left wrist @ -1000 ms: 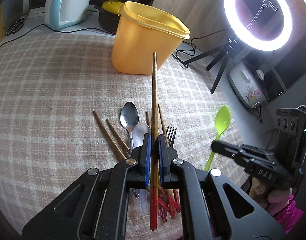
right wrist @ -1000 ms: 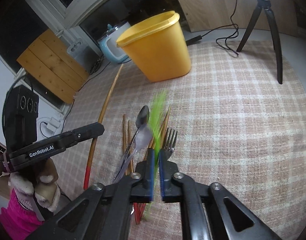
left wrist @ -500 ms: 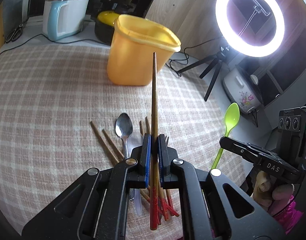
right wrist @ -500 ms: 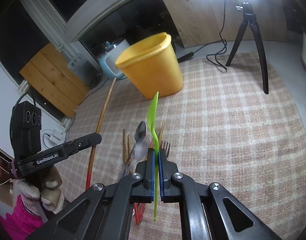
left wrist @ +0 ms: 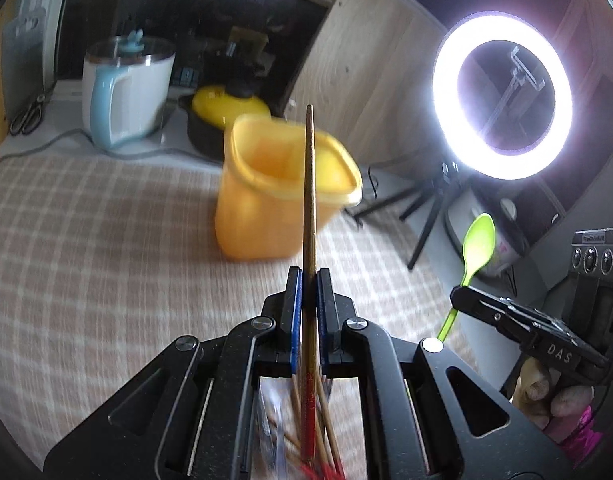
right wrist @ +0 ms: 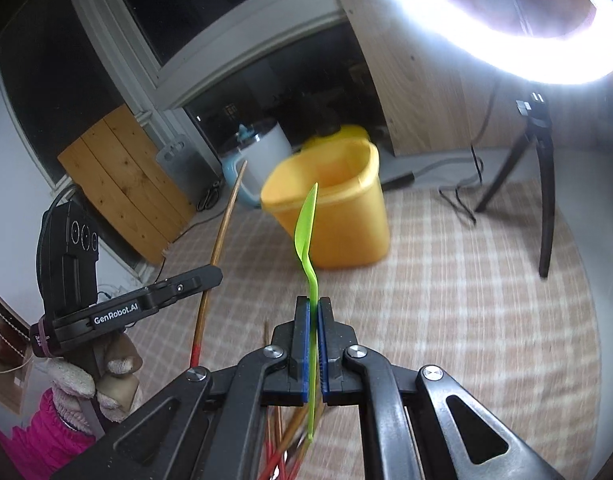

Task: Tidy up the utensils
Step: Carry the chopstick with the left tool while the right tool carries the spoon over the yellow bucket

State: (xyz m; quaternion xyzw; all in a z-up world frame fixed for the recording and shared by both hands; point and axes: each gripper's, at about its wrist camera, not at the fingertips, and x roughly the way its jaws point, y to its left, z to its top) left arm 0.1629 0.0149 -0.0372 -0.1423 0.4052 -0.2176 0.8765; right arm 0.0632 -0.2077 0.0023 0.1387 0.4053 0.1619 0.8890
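My left gripper (left wrist: 309, 280) is shut on a wooden chopstick (left wrist: 309, 184) with a red end, held above the table, its tip pointing at the open yellow container (left wrist: 266, 208). My right gripper (right wrist: 313, 307) is shut on a green plastic spoon (right wrist: 306, 224), bowl pointing at the yellow container (right wrist: 338, 216). The right gripper with the spoon (left wrist: 476, 240) shows at the right of the left wrist view. The left gripper with the chopstick (right wrist: 222, 232) shows at the left of the right wrist view. Several chopsticks (right wrist: 290, 440) lie on the checked cloth below both grippers.
A white and blue kettle (left wrist: 122, 92) and a yellow-lidded black pot (left wrist: 222, 116) stand behind the container. A ring light (left wrist: 502, 96) on a tripod (right wrist: 538, 184) stands at the right, with cables on the table. Scissors (left wrist: 26, 114) lie at the far left.
Both grippers have risen and tilted up with their utensils, moving toward the yellow container. The utensil pile has dropped out of view beneath the grippers.
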